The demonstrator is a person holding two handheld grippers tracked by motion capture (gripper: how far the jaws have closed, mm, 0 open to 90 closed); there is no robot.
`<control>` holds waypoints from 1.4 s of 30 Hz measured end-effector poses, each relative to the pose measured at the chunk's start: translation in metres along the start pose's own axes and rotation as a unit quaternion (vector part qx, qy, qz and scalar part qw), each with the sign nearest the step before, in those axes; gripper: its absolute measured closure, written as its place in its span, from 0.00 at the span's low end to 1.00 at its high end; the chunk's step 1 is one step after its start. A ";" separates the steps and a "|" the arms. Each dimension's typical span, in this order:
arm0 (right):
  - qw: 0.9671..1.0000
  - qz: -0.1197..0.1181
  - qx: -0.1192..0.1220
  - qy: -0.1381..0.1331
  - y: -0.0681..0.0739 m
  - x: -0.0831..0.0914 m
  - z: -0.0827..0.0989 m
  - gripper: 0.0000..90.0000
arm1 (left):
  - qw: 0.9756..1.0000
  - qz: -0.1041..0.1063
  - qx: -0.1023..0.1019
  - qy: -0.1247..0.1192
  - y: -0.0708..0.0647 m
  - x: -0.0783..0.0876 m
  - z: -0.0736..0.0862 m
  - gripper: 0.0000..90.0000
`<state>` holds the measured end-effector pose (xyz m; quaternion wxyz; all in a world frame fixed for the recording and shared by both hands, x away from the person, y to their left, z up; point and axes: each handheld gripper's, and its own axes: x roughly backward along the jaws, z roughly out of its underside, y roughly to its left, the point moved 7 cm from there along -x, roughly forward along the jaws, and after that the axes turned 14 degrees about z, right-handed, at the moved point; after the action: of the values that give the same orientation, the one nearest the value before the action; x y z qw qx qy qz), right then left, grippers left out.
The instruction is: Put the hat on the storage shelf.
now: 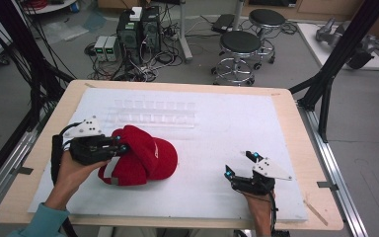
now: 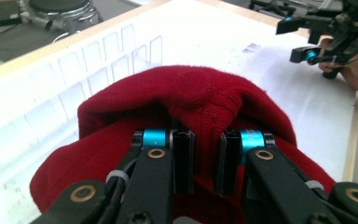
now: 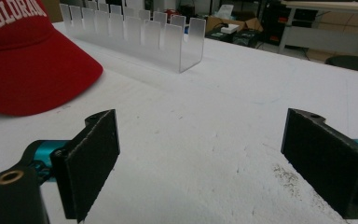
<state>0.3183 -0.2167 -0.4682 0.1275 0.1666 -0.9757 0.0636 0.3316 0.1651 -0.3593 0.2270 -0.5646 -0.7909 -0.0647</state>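
Observation:
A red cap with white lettering lies on the left half of the white sheet. My left gripper comes at it from the left and is shut on a fold of its crown. In the left gripper view the two black jaws pinch the red fabric between them. My right gripper rests low near the front right of the sheet, open, with nothing between its jaws. Its own view has the cap's brim off to the left. The left gripper view also catches the right gripper, far off.
A clear plastic rack with several slots stands behind the cap, toward the back of the sheet. The wooden table edge frames the sheet. Black frame posts, stools and computer boxes stand on the floor beyond.

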 end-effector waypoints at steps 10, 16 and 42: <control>1.000 -0.022 0.004 0.003 0.004 -0.001 -0.013 0.11 | 0.999 0.027 -0.025 0.013 -0.003 -0.005 -0.021 0.89; 0.997 -0.075 0.007 0.000 0.021 -0.004 -0.037 0.11 | 0.999 0.034 -0.033 0.013 -0.005 -0.005 -0.029 0.89; 0.963 -0.259 0.075 0.002 0.113 -0.043 -0.114 0.11 | 0.992 0.103 -0.066 0.029 -0.010 -0.038 -0.043 0.89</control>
<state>0.3452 -0.0781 -0.3795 0.1282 0.4224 -0.8915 0.1018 0.3450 0.1132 -0.3363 0.2173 -0.6550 -0.7154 -0.1095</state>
